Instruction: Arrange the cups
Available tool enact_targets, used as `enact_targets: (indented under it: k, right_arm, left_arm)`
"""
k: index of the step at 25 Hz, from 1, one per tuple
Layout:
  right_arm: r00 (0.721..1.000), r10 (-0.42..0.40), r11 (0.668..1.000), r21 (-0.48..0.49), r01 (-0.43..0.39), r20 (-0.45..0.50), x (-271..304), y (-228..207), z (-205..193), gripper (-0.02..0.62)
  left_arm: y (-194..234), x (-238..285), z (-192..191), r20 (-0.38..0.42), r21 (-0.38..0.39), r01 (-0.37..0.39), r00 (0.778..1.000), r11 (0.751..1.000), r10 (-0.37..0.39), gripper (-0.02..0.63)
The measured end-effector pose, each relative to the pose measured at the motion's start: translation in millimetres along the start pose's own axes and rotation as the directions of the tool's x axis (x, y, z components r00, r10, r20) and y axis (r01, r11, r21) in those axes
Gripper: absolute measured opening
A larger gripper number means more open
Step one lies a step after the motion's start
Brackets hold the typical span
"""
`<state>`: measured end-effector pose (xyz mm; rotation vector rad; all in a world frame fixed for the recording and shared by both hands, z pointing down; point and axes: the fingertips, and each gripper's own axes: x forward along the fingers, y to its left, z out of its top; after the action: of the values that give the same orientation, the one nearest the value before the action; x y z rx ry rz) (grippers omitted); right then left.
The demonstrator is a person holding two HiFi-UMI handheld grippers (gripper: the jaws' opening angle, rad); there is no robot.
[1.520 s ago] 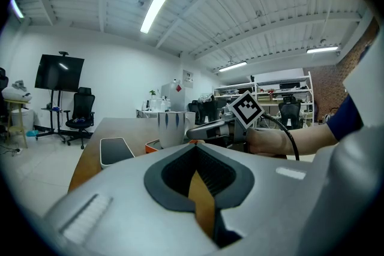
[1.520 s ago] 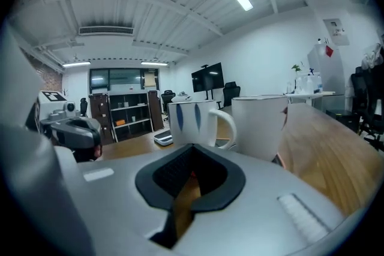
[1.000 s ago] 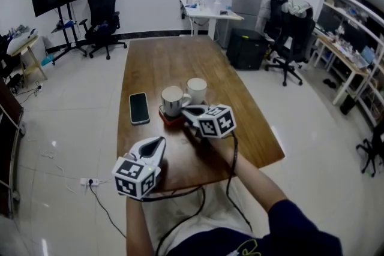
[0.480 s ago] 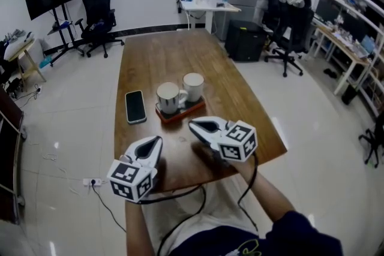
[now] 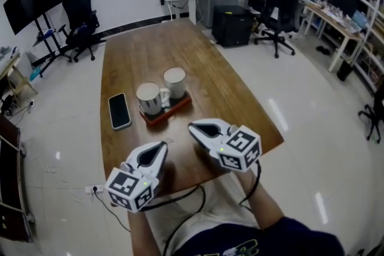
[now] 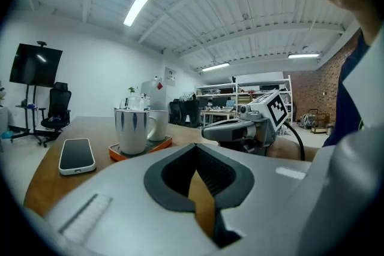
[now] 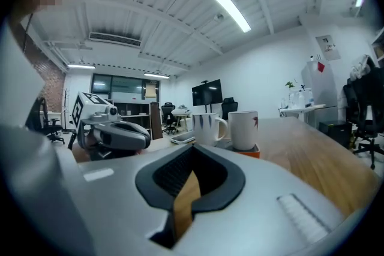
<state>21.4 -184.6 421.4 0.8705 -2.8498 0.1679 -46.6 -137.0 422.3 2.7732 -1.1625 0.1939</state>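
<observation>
Nearest me, the left hand-held gripper (image 5: 161,145) and right hand-held gripper (image 5: 193,127) hover over the counter's (image 5: 135,54) near end, both closed on nothing. Beyond them, the patterned cup (image 5: 147,98) and white cup (image 5: 174,81) stand side by side on the orange tray (image 5: 171,113). I judge the arranging done or paused. Any further grasp needs the jaws opened first. The phone (image 5: 119,111) lies left of the tray, out of the path.

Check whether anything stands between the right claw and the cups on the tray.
Nothing visible does. Only bare table lies between the right claw and the cups; the phone lies left of the tray, off that line.
</observation>
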Motion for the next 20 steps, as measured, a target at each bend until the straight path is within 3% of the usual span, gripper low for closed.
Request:
enact_targets:
  k: [4,7,20]
  right_arm:
    - [0.989,0.147,0.989,-0.014,-0.147,-0.007,-0.7,27.4,-3.8,0.002]
    - [0.978,0.210,0.977,-0.024,-0.211,-0.014,-1.6,38.4,-5.1,0.002]
    - [0.976,0.217,0.976,-0.031,-0.218,-0.013,-3.7,36.8,1.6,0.002]
  left_arm:
    - [-3.7,-0.6,-1.7,-0.013,0.008,0.013,1.000,1.000,-0.013,0.003]
    - [-5.6,-4.2,-0.3,-0.014,-0.001,0.007,1.000,1.000,-0.007,0.003]
    - [-6.9,-0.4,3.9,-0.005,0.003,0.009,1.000,1.000,-0.009,0.003]
